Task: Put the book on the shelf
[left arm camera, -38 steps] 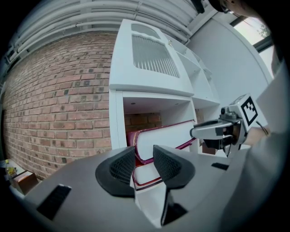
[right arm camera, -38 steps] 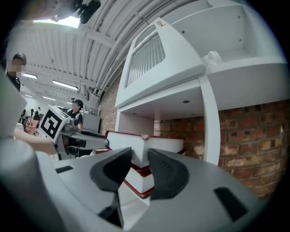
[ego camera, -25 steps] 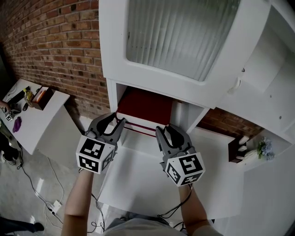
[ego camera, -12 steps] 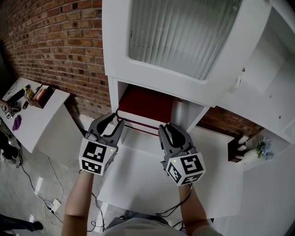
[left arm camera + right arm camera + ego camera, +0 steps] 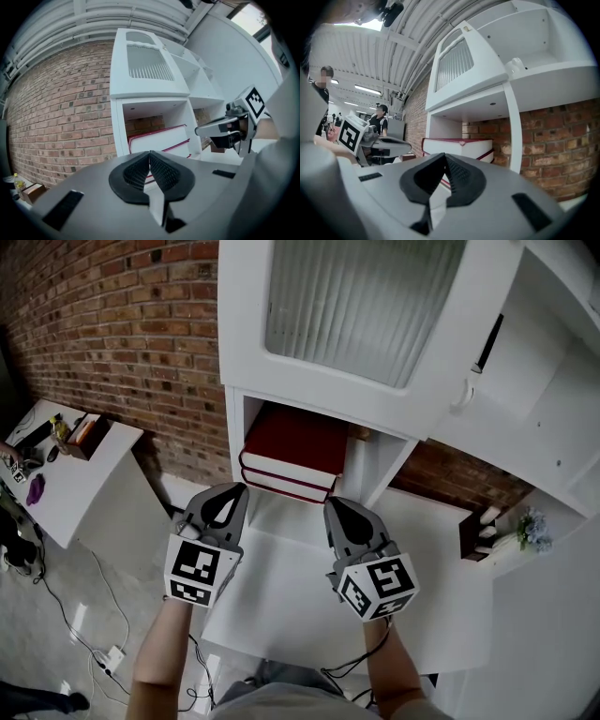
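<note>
White shelf (image 5: 235, 432) compartment: two red books (image 5: 296, 441) stacked; left gripper (image 5: 235, 491), right gripper (image 5: 337, 506) just closed, empty.

The left tongs (image 5: 240, 489) and the right tongs (image 5: 331, 504) have both just closed. Their jaws stood well apart a second ago and now meet tip to tip, with nothing between them. Both have also drawn back a little from the stacked red books (image 5: 298, 441): earlier the open tips reached the books' front edge, the left tongs at its left corner and the right tongs at its right end, and now the books lie just ahead of both tips.
</note>
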Tool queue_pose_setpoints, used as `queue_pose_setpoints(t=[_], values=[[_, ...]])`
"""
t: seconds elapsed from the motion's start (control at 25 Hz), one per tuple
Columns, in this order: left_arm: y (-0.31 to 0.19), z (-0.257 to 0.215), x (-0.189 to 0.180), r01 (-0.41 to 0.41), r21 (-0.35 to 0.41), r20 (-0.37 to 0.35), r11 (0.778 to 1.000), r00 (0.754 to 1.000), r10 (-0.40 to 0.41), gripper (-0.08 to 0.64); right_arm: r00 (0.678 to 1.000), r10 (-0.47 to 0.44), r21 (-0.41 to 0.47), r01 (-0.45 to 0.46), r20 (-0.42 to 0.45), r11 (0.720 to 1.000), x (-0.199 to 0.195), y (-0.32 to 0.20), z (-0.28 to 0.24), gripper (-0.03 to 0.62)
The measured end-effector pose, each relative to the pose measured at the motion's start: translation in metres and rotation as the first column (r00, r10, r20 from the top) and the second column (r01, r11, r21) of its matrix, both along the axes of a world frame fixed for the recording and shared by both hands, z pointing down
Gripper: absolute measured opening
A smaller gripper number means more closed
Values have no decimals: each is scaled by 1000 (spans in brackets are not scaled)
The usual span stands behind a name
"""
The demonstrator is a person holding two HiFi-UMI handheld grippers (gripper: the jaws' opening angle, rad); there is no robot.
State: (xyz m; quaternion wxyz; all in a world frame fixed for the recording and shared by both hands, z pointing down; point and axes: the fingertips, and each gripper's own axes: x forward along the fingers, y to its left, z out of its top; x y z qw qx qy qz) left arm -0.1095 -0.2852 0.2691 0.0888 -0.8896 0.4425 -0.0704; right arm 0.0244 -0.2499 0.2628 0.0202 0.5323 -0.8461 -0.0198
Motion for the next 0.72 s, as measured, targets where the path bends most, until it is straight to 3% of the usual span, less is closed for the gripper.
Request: queue_pose_setpoints(t=[0.36, 0.72], values=[[59, 10, 14, -96, -5, -6, 995, 995, 96, 12, 995, -100, -12, 100, 17, 995, -40, 50, 8, 9], [121, 4, 0, -143, 17, -29, 990, 989, 144, 12, 990, -135, -2, 135, 34, 991, -76, 104, 9, 9]])
